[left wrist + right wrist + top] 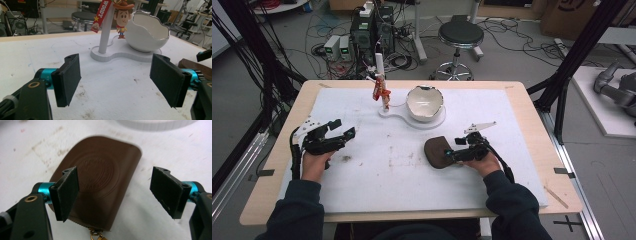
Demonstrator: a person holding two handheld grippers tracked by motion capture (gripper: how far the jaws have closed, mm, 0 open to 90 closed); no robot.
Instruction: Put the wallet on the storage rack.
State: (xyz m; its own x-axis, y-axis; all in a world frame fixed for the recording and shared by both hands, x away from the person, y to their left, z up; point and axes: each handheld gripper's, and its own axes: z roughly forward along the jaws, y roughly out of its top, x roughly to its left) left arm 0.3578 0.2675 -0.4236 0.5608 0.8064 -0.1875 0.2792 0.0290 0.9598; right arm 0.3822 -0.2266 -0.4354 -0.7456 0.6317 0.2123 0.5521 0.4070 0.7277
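Now the right gripper (113, 192) hovers, jaws wide, over the flat brown leather pouch (100, 180) near the table's right edge; left gripper (116, 77) jaws wide too.

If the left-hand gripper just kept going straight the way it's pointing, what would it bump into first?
Probably the white stand holding the eggshell-shaped bowl and cowboy figure. The left gripper is open, with bare table between; depth is hard to judge.

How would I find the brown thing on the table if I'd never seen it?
Start at the big white mat covering the wooden table. Go to the person's right hand, where the open right tongs reach over a flat brown leather pouch. It is the one dark, flat thing; the eggshell-shaped bowl and toy stand behind it are white.
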